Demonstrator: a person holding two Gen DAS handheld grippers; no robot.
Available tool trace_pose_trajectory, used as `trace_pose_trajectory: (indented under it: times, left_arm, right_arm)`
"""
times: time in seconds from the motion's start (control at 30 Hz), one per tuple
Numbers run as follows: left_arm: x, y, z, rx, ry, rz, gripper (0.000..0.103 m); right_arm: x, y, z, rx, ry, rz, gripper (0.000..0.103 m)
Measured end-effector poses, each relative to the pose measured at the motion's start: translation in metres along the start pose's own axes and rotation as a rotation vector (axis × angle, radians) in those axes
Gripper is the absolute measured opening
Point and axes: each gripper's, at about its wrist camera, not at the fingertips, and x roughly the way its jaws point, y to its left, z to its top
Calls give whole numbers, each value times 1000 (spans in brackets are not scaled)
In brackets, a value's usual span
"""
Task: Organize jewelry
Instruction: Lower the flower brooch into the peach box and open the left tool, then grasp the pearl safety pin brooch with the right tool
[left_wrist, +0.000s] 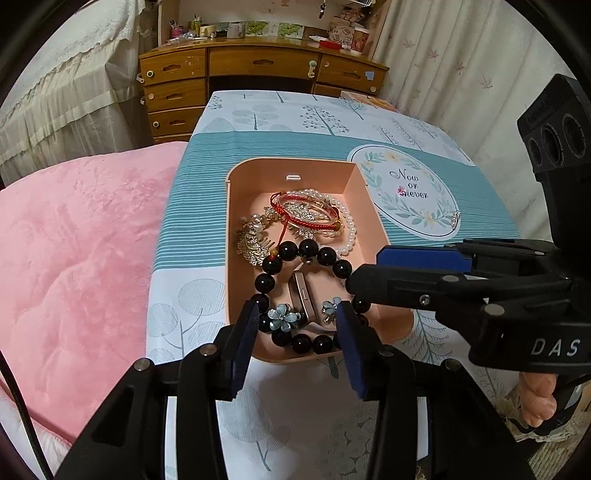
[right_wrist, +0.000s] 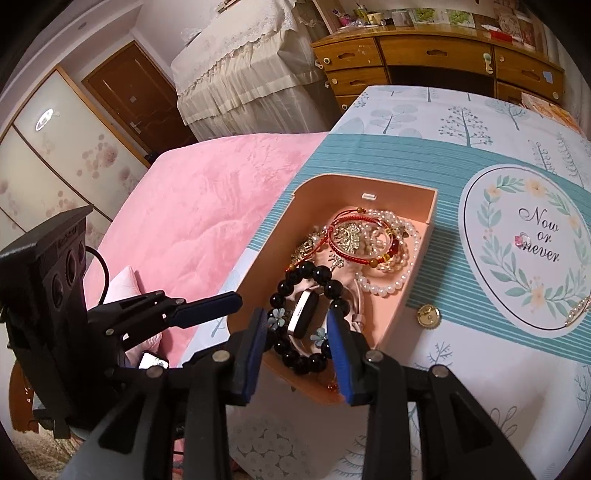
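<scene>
Most of the jewelry is already piled in the pink box (left_wrist: 291, 170): a black bead bracelet (left_wrist: 306, 249) looped over a watch (left_wrist: 301, 295), a red cord bracelet (left_wrist: 295, 218), pearl strands (left_wrist: 349, 225) and a gold leafy hair comb (left_wrist: 251, 247). Still out on the tablecloth (right_wrist: 424, 118) are a small pink gem piece (right_wrist: 520, 239) on the "Now or never" print, a gold round thing (right_wrist: 427, 315) just beside the box wall, and a pearly gold piece (right_wrist: 578, 312) at the ring of the print.

Both tools are spread open with nothing between the pads. The left gripper (left_wrist: 295, 345) hangs over the near end of the box, the right gripper (right_wrist: 297, 356) does the same from its side.

My guess is the step now is going for one of the leftovers. If so, I'd send the right one since they're all on its side. Come down flat with the pads either side of the piece, close slowly, and lift straight so it doesn't skid on the cloth. The gem looks tiny, so a low pinch matters. Drop it in the far, emptier end of the box.

Hard to read: what that gold round thing really is (brooch? button?), and the pearly piece is cut off by the fisheye edge. The watch strap is mostly buried under beads, and the box's near wall is hidden behind the fingers
</scene>
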Motion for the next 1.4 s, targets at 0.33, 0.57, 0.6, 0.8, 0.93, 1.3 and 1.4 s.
trace_pose_trajectory:
  times: [0.33, 0.57, 0.6, 0.8, 0.93, 1.3, 1.4]
  left_arm:
    - [-1, -19, 3, 42, 8, 18, 42]
    - [-3, -43, 22, 101, 12, 28, 42]
    - [-3, -47, 28, 113, 10, 27, 42]
    - [-4, -74, 72, 164, -12, 27, 42]
    - [1, -92, 103, 187, -21, 33, 42]
    - [61, -128, 129, 225, 103, 18, 42]
    - [75, -130, 126, 232, 140, 28, 42]
  right_arm:
    - [-21, -5, -7, -17, -42, -47, 34]
    - [-61, -52, -5, 78, -44, -147, 34]
    - [-70, -62, -3, 98, -52, -171, 34]
    - [-118, -118, 11, 251, -110, -243, 34]
    - [-138, -141, 20, 304, -140, -306, 34]
    - [-90, -202, 10, 489, 17, -320, 34]
    - [-74, -217, 5, 545, 61, -317, 34]
